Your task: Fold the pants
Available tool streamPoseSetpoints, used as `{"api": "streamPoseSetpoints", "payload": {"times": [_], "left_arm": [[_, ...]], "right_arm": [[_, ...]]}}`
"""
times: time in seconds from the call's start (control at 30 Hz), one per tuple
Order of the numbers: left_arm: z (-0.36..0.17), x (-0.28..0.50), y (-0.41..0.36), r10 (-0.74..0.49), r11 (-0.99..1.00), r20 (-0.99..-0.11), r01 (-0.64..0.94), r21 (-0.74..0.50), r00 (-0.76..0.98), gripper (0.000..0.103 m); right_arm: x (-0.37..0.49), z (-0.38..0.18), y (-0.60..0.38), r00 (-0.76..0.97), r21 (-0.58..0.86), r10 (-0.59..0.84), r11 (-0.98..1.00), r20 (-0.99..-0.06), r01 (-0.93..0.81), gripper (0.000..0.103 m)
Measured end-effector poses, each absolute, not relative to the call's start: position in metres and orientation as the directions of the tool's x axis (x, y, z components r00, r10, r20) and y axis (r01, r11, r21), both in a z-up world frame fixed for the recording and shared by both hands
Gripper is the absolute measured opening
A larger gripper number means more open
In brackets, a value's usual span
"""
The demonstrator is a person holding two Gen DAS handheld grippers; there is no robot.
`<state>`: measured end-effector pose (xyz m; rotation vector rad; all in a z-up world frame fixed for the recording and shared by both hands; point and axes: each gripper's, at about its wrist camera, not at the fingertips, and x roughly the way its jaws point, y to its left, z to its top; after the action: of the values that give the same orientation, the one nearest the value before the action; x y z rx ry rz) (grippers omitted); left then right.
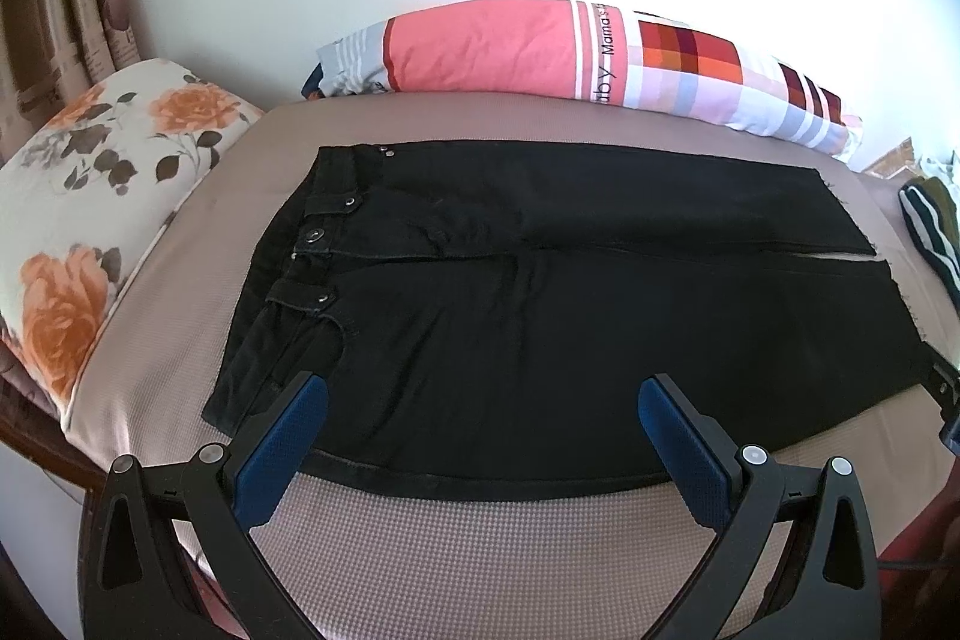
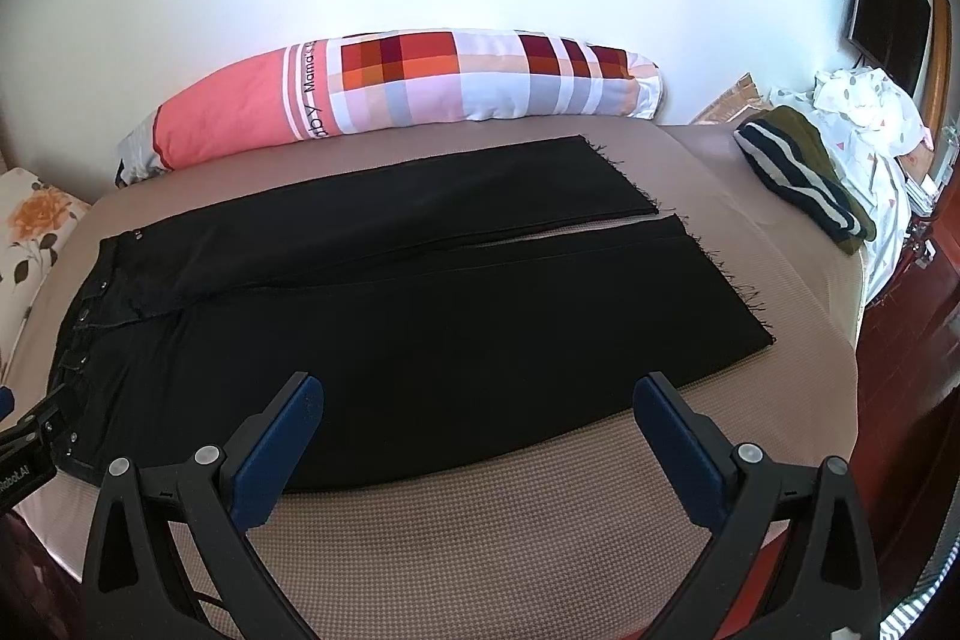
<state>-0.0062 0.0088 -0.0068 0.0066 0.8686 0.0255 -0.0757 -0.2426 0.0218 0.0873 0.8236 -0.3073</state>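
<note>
Black pants lie flat and unfolded on the beige bed, waistband at the left, both legs side by side running right to frayed hems. My left gripper is open and empty, hovering over the near edge of the pants by the waist. My right gripper is open and empty, over the near edge of the near leg. Part of the other gripper shows at the edge of each view.
A long pink and checked bolster lies along the wall behind the pants. A floral pillow sits at the left. A striped dark garment and white cloth lie at the right end. The bed edge drops off at the right.
</note>
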Motion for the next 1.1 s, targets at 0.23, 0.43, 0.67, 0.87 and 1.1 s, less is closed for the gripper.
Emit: {"api": "streamPoseSetpoints", "payload": {"times": [0.23,0.43,0.67,0.87,1.1], "left_arm": [[-0.005,-0.004,0.012,0.011,1.000,-0.764,-0.022,-0.004,0.646,0.103],[-0.006,0.009,0.020,0.001,0.999,-0.774,-0.036,-0.028,0.634,0.103],[-0.007,0.041,0.039,0.010,0.998,-0.792,-0.058,-0.032,0.610,0.103],[-0.004,0.088,0.077,0.005,0.994,-0.812,-0.094,-0.062,0.583,0.103],[-0.015,0.160,0.131,0.060,0.994,-0.804,-0.106,-0.003,0.591,0.099]], "right_arm": [[-0.073,0.021,-0.239,0.637,-0.057,-0.243,0.953,-0.731,0.298,0.103],[-0.066,0.021,-0.236,0.634,-0.064,-0.236,0.957,-0.736,0.282,0.103],[-0.043,0.017,-0.234,0.628,-0.056,-0.199,0.969,-0.753,0.239,0.103],[-0.007,0.011,-0.230,0.622,0.013,-0.087,0.988,-0.779,0.155,0.103],[0.047,-0.002,-0.213,0.630,0.089,0.036,0.995,-0.775,0.053,0.103]]}}
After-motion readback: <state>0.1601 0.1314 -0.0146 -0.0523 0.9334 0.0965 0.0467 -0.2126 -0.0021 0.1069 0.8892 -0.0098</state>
